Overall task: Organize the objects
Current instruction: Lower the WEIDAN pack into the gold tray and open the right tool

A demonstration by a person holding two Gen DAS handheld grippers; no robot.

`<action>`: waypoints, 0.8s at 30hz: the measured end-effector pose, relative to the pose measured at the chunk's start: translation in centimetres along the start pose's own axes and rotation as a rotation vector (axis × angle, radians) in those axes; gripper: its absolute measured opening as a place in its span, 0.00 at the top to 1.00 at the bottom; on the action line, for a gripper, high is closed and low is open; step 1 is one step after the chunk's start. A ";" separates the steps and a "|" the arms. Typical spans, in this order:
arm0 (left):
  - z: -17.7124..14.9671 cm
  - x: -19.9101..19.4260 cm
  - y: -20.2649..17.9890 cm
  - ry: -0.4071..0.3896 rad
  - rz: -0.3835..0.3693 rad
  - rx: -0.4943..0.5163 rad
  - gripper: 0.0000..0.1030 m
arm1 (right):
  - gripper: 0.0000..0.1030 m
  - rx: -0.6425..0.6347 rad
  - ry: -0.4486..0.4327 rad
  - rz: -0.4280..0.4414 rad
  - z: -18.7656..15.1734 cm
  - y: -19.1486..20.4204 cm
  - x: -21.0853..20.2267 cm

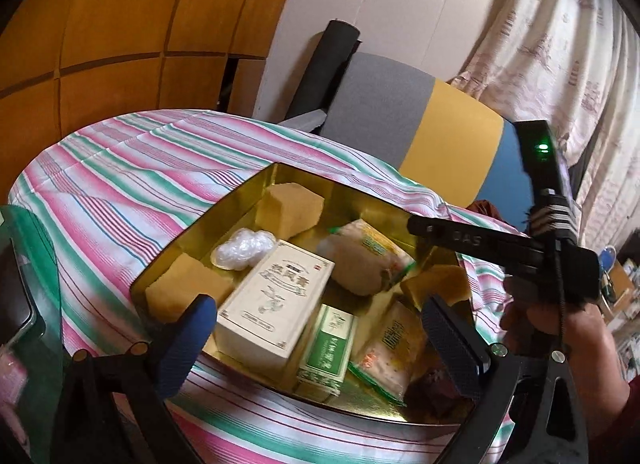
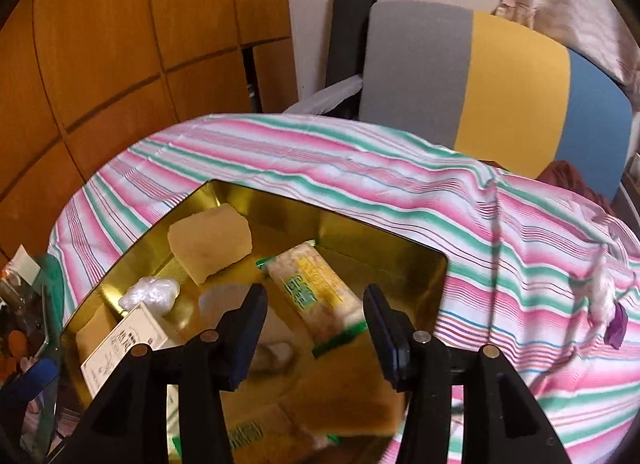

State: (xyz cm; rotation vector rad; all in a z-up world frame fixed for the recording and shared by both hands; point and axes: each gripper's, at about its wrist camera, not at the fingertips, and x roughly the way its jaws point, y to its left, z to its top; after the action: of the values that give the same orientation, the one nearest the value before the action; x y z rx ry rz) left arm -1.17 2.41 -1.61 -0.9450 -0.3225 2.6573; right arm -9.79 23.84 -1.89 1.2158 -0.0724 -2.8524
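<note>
A gold tin box (image 1: 224,208) (image 2: 384,240) sits on the striped cloth. It holds yellow sponge blocks (image 1: 292,204) (image 2: 210,240), a cream carton (image 1: 276,304) (image 2: 120,348), a green-and-white carton (image 1: 326,348), snack packets (image 1: 372,248) (image 2: 316,288), a white plastic wad (image 1: 244,248) (image 2: 150,296) and a pale stone-like lump (image 1: 354,268). My left gripper (image 1: 320,340) is open above the near edge of the tin. My right gripper (image 2: 314,328) is open over the tin's right part, with a yellow sponge (image 2: 344,396) just below it; it also shows in the left wrist view (image 1: 500,240).
The table wears a pink, green and white striped cloth (image 1: 140,168) (image 2: 520,232). A grey, yellow and blue chair back (image 1: 420,120) (image 2: 500,84) stands behind it. Wooden panels (image 2: 100,44) are at left, curtains (image 1: 560,44) at right. Cluttered items (image 2: 20,304) lie at the table's left edge.
</note>
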 end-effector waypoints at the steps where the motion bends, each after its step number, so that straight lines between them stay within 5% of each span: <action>1: -0.1 0.0 -0.2 0.004 -0.006 0.009 0.00 | 0.50 0.004 -0.014 -0.003 -0.3 -0.3 -0.7; 10: -1.2 -0.7 -3.0 0.016 -0.058 0.079 0.00 | 0.41 0.095 -0.095 -0.123 -3.0 -4.9 -5.8; 18: -2.6 -1.3 -5.9 0.032 -0.098 0.160 0.00 | 0.41 0.126 0.034 -0.372 -9.0 -10.6 -6.0; 20: -3.1 -1.5 -6.7 0.040 -0.111 0.180 0.00 | 0.41 0.147 0.059 -0.384 -10.8 -12.2 -6.2; 24: -3.8 -1.3 -8.1 0.069 -0.126 0.202 0.00 | 0.41 0.373 0.055 -0.250 -14.1 -17.7 -7.3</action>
State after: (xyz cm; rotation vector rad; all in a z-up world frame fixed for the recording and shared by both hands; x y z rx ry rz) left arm 3.90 9.92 -1.24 -0.9181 -0.0919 2.4812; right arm 5.07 41.55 -7.43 1.4573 -0.5057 -3.1146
